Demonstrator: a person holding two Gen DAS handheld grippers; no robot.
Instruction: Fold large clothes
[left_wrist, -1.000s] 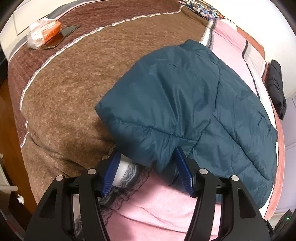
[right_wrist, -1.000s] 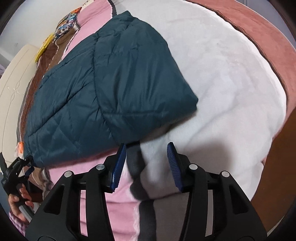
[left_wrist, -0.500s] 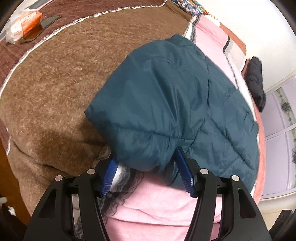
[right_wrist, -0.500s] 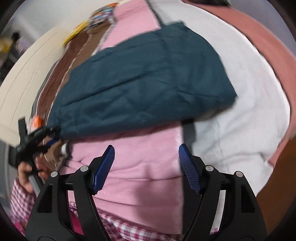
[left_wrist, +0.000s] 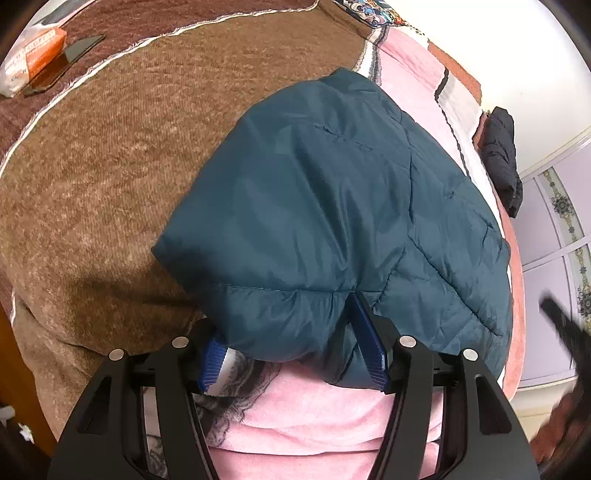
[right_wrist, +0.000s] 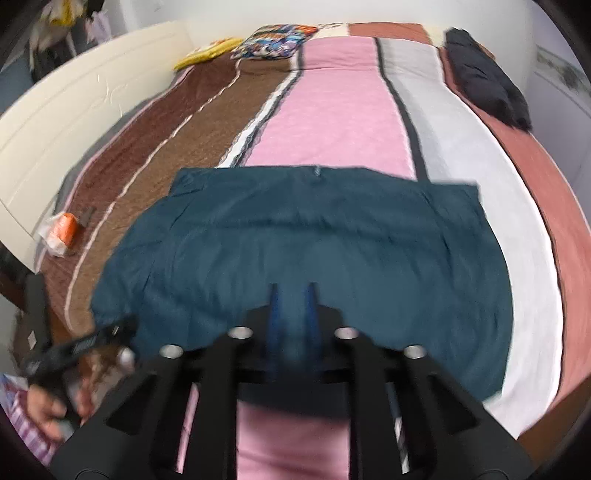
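The teal quilted jacket (right_wrist: 303, 236) lay folded across the striped blanket (right_wrist: 332, 110) of the bed, spanning its brown, pink and white bands. The left hand-held gripper (left_wrist: 291, 339) stood wide, a puffy near corner of the jacket bulging between its blue pads (left_wrist: 369, 343), which touched the fabric on both sides. The right hand-held gripper (right_wrist: 291, 306) was closing, its pads nearly together above the jacket's near edge; blur hid whether any fabric was caught. A black garment (right_wrist: 484, 77) lay at the bed's far right, well apart.
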